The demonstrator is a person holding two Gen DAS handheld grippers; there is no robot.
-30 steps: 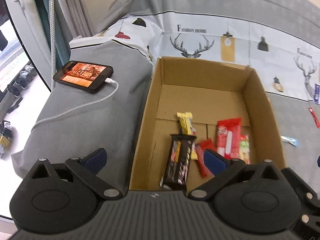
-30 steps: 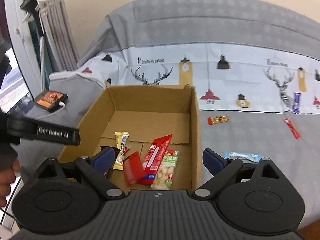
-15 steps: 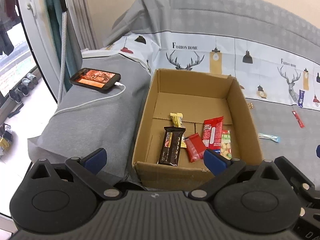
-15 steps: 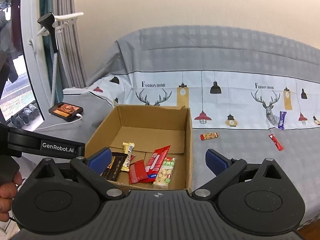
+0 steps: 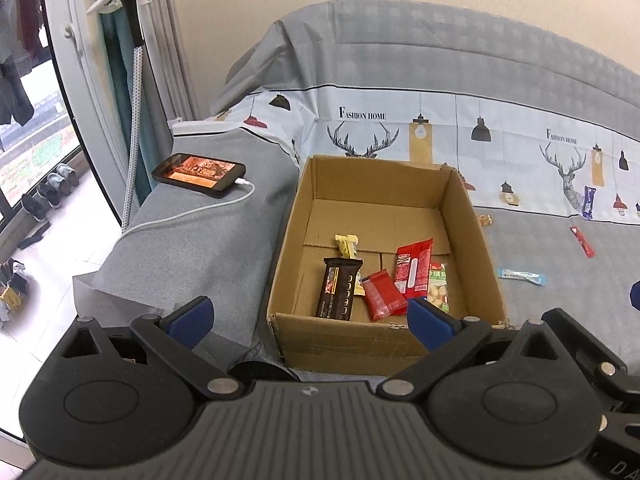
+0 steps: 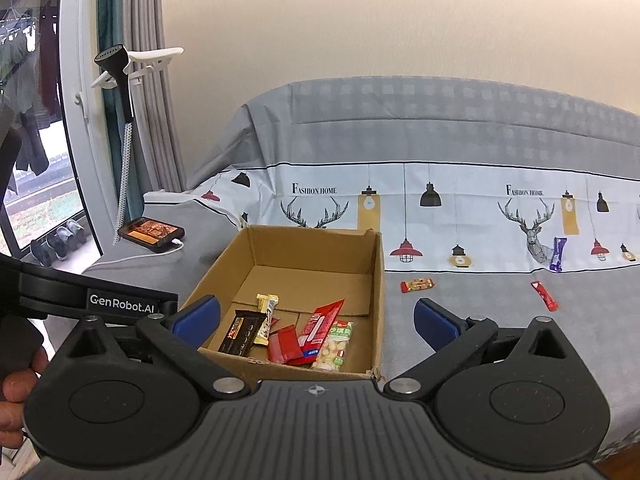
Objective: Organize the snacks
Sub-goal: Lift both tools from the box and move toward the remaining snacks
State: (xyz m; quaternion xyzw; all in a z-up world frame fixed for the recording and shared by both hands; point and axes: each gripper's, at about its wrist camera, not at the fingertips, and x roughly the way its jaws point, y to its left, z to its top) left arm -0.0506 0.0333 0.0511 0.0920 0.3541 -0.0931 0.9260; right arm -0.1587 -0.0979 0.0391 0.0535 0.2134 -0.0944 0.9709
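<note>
An open cardboard box [image 5: 280, 268] stands on the grey sofa cover. Inside lie a dark brown bar [image 5: 338, 288], a yellow bar [image 5: 347, 245], a small red packet [image 5: 384, 290], a long red packet [image 5: 414, 268] and a green nut packet [image 5: 438, 286]. My left gripper [image 5: 310, 318] hangs open and empty in front of the box's near wall. My right gripper [image 6: 316, 320] is opening, nothing between its jaws, the box [image 6: 376, 304] just beyond it. Loose on the sofa: an orange bar [image 6: 417, 285], a red stick [image 6: 544, 295], a purple wrapper [image 6: 557, 254], a blue-white wrapper [image 5: 522, 276].
A phone [image 5: 198, 170] with a lit screen lies on the sofa arm, a white cable plugged in. A garment steamer [image 5: 128, 0] stands by the curtain and window at left. A person's hand [image 6: 16, 396] holds the left gripper's handle. The sofa back rises behind the box.
Both grippers have pulled back and up from the box, which now looks smaller and farther away. The right jaws have spread slightly wider. The snacks in the box have not moved.
</note>
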